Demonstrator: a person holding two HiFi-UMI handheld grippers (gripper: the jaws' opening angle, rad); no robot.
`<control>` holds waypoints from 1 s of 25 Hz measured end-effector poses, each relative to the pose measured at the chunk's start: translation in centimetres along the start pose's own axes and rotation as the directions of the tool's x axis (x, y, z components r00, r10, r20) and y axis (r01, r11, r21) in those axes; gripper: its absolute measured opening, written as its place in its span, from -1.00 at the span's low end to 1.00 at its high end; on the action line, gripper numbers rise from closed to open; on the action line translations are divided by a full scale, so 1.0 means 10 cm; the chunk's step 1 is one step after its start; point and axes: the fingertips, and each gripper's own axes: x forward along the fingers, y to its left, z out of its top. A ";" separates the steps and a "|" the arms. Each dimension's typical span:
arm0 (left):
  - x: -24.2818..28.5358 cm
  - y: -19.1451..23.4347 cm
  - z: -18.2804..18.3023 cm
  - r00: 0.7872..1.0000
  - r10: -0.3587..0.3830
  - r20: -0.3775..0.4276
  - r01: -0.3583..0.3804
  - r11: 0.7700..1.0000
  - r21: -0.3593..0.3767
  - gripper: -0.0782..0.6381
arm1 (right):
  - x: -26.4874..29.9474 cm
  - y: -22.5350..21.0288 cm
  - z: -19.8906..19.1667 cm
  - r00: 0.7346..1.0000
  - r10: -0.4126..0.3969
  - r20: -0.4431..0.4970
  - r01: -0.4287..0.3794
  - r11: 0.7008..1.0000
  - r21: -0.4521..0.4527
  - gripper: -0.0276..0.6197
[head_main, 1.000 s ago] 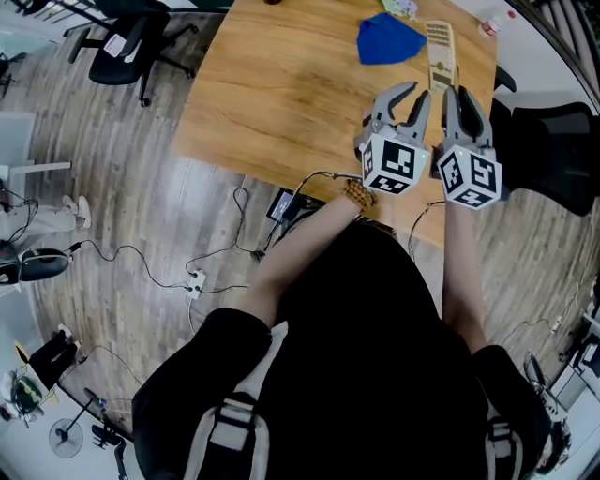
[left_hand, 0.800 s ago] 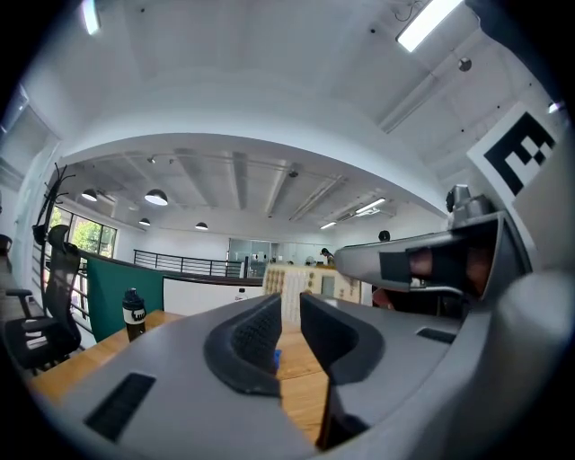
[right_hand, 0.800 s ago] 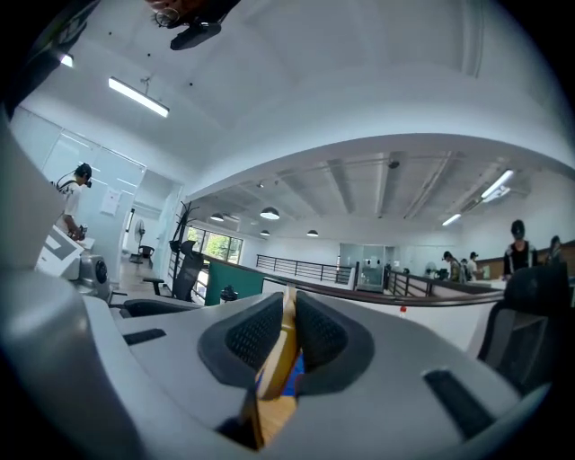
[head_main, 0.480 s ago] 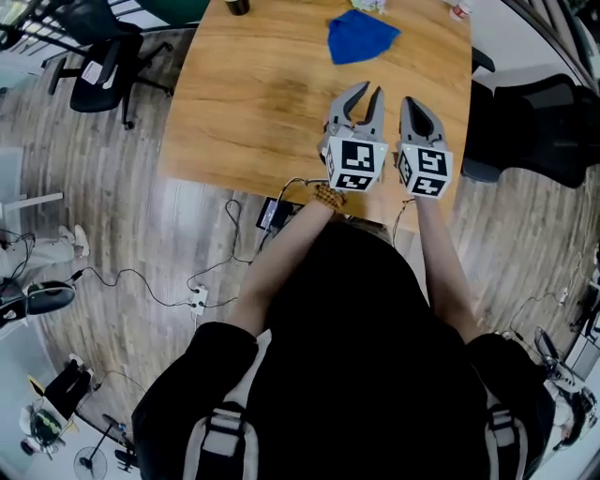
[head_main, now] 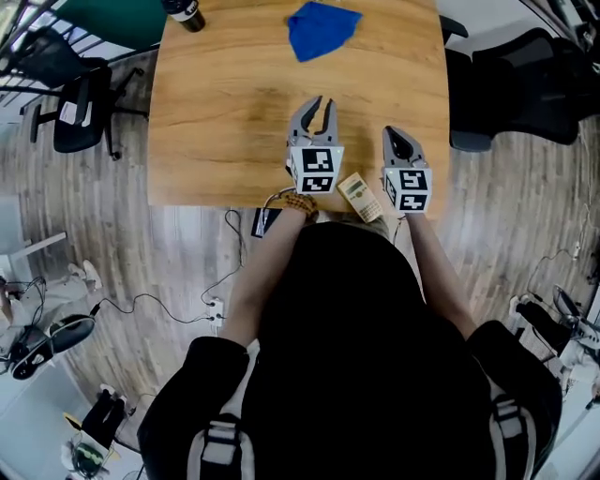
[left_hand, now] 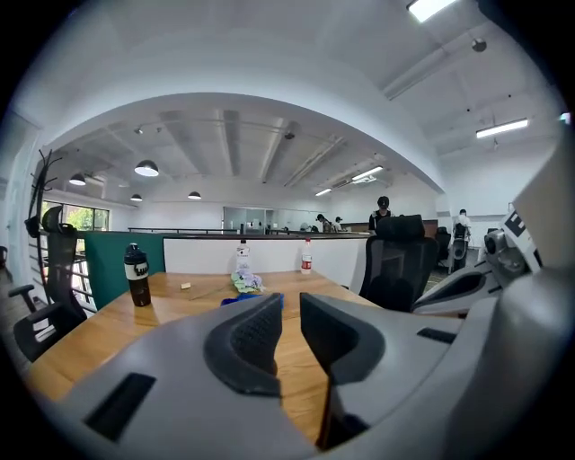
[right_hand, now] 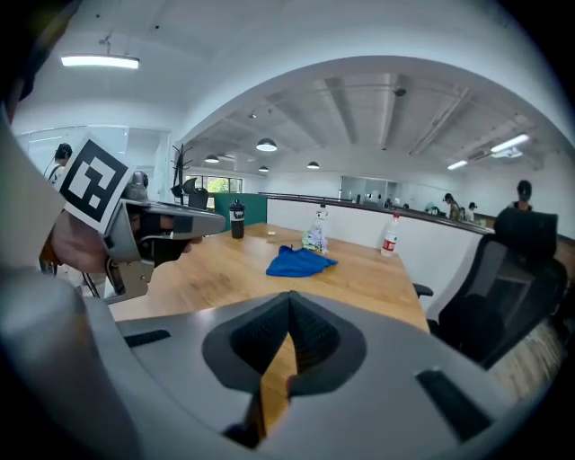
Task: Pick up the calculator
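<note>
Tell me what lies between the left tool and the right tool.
The head view shows the beige rectangular calculator lying between the left tool and the right tool, near the wooden table's front edge.

One calculator (head_main: 361,197), two grippers (head_main: 317,105) (head_main: 394,136), one blue cloth (head_main: 322,28), one dark flask (head_main: 185,13), two clear bottles (left_hand: 243,258) (left_hand: 306,255)

This is an open-plan office. A wooden table (head_main: 225,112) stands on a plank floor (head_main: 112,234), with black swivel chairs (head_main: 80,108) off its corners. Cables (head_main: 150,298) trail to a power strip (head_main: 214,307). Past the table's far edge are low partitions (left_hand: 202,256), pendant lamps (left_hand: 146,168), strip lights (left_hand: 501,128) and people (left_hand: 384,207) further back.
</note>
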 end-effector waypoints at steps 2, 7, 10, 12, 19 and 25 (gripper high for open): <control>0.03 -0.10 -0.07 0.999 -0.034 -0.020 0.034 0.999 0.007 -0.57 | -0.06 0.06 -0.06 1.000 0.010 -0.008 -0.010 1.000 -0.009 -0.91; 0.11 -0.21 -0.16 0.996 -0.079 -0.038 0.080 0.997 0.018 -0.57 | -0.19 0.17 -0.45 0.996 0.037 -0.079 -0.037 0.999 0.011 -0.91; 0.14 -0.28 -0.20 0.993 -0.106 -0.055 0.107 0.994 0.015 -0.57 | -0.21 0.24 -0.60 0.991 0.048 -0.124 -0.046 0.999 0.022 -0.91; 0.14 -0.35 -0.24 0.990 -0.124 -0.068 0.125 0.992 0.016 -0.57 | -0.23 0.31 -0.68 0.987 0.060 -0.146 -0.059 0.998 0.011 -0.90; 0.16 -0.56 -0.27 0.982 -0.175 -0.076 0.176 0.984 0.003 -0.57 | -0.36 0.50 -1.12 0.969 0.068 -0.237 -0.073 0.997 -0.013 -0.89; 0.08 -0.83 -0.36 0.966 -0.240 -0.094 0.241 0.970 0.007 -0.57 | -0.46 0.64 -1.38 0.950 0.088 -0.299 -0.096 0.995 -0.012 -0.58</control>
